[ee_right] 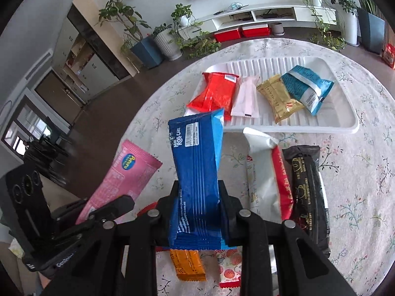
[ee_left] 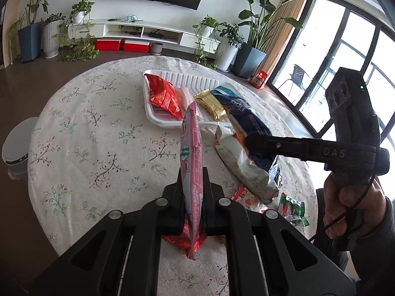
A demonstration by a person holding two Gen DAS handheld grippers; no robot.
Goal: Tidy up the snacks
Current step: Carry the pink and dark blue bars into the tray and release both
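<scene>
- Pinched edge-on between the left gripper [ee_left: 192,180] jaws, a pink snack pack [ee_left: 192,148] stands up off the floral tablecloth [ee_left: 86,128]
- Right gripper [ee_right: 197,192] is clamped on a blue roll-cake pack [ee_right: 196,162], lifted and tilted toward the tray
- White ribbed tray [ee_right: 345,120] at the far side of the table holds a red pack [ee_right: 214,93], a pale white sachet [ee_right: 246,98], a gold pack [ee_right: 279,97] and a teal pack [ee_right: 307,86] side by side
- On the cloth just in front of the tray lie a white-and-red pack [ee_right: 266,172] and, touching it, a black pack [ee_right: 308,185]
- Small orange pack [ee_right: 188,264] lies under the right gripper
</scene>
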